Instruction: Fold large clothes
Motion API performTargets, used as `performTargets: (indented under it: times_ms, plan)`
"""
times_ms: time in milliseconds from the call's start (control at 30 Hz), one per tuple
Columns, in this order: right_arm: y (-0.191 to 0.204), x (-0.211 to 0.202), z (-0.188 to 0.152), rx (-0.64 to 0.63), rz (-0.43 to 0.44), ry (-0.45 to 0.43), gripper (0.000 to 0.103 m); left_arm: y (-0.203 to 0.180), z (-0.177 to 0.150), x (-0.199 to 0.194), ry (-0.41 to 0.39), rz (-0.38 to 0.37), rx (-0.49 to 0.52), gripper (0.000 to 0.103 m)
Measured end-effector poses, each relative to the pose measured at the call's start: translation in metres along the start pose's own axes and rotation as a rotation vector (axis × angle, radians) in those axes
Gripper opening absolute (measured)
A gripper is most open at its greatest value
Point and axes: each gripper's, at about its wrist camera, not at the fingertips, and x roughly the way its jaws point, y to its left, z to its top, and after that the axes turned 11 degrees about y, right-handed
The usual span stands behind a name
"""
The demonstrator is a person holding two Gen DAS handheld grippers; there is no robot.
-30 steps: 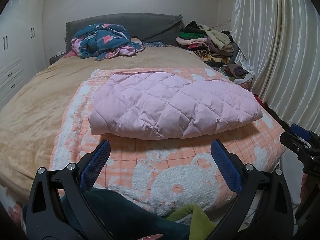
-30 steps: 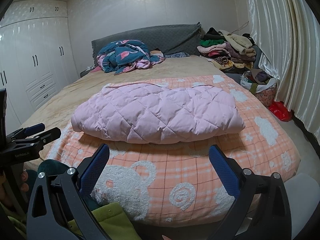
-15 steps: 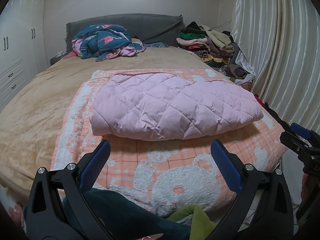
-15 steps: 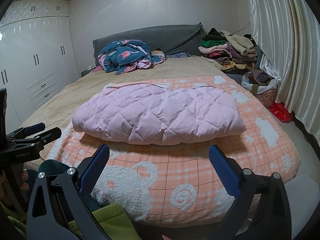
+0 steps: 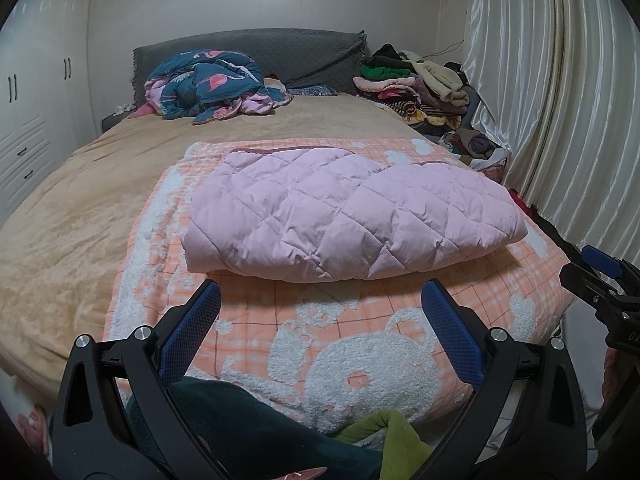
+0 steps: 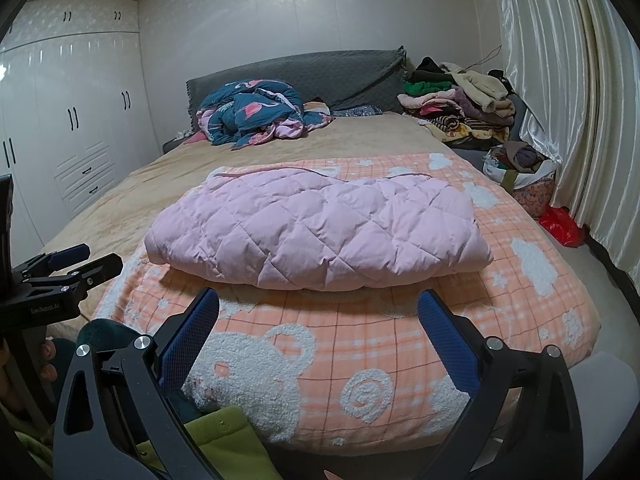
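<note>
Garment: pink quilted jacket (image 5: 352, 216), folded into a thick oblong bundle, lying flat on orange plaid bear blanket (image 5: 360, 344) across near half of bed. Same bundle in rt view (image 6: 320, 232), long axis running side to side.
L gripper (image 5: 320, 334): held low at foot of bed, pointing fwd toward headboard; jaws spread wide, nothing between blue pads (image 5: 192, 332). Tips near front fold of jacket, not touching it.
R gripper (image 6: 318, 336): same pose, level, jaws spread wide, empty. Blue pads (image 6: 448, 340) hang over blanket's near edge, short of jacket.
Spacing: the two grippers side by side, apart. R gripper seen at rt edge of left view (image 5: 600, 276); L gripper at left edge of rt view (image 6: 66, 264).
Hand: fingers around L gripper handle partly visible low left in rt view (image 6: 46, 356); rest hidden.
Foreground: dark teal cloth (image 5: 240, 420) and green cloth (image 6: 224, 444) below the jaws, at bottom of frame.
Bed: tan sheet (image 5: 80, 208), grey headboard (image 5: 280, 52), crumpled flamingo-print quilt (image 5: 212, 84) near it.
Far rt: pile of clothes (image 5: 416, 84) by bed corner, pale curtain (image 5: 560, 100) alongside.
Left wall: white wardrobe (image 6: 80, 120).
</note>
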Motion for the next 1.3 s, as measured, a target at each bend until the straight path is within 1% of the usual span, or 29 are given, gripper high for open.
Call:
performTargets:
  times_ms: [433,700,767,800,867,967,1000,1067,1133,1200,1233,1300]
  plan:
    - [0.0,0.0,0.0,-0.001,-0.003,0.0,0.099,0.001,0.001,-0.001,-0.003,0.002,0.001,0.094]
    - [-0.005,-0.002,-0.005,0.002,-0.024,0.004,0.099,0.001,0.0,-0.002,-0.006,0.004,-0.002,0.094]
    - [-0.007,-0.002,-0.007,0.008,-0.03,0.005,0.099,0.001,0.003,-0.003,-0.008,0.045,0.006,0.094]
    - [-0.009,-0.002,-0.007,0.012,-0.033,0.006,0.099,0.001,0.003,-0.003,-0.009,0.047,0.01,0.094]
    - [-0.011,-0.001,-0.009,0.015,-0.04,0.008,0.099,0.007,0.004,-0.001,-0.003,0.019,-0.006,0.094]
    - [-0.016,-0.001,-0.012,0.022,-0.051,0.006,0.099,0.009,0.007,0.003,-0.001,0.052,-0.006,0.094]
    - [-0.018,-0.001,-0.013,0.03,-0.054,0.006,0.099,0.011,0.008,0.005,0.002,0.052,-0.01,0.094]
    - [-0.028,-0.001,-0.014,0.058,-0.064,0.004,0.099,0.014,0.005,0.009,0.011,0.058,-0.026,0.094]
    - [-0.043,-0.002,-0.015,0.092,-0.087,-0.005,0.099,0.025,0.008,0.019,0.035,0.077,-0.061,0.094]
    - [-0.073,-0.003,-0.017,0.148,-0.129,-0.014,0.099,0.043,0.012,0.029,0.057,0.09,-0.105,0.094]
    - [-0.087,-0.002,-0.019,0.179,-0.146,-0.007,0.099,0.059,0.016,0.037,0.072,0.117,-0.14,0.094]
    - [-0.138,0.002,-0.028,0.285,-0.218,0.003,0.099,0.099,0.03,0.051,0.083,0.171,-0.215,0.094]
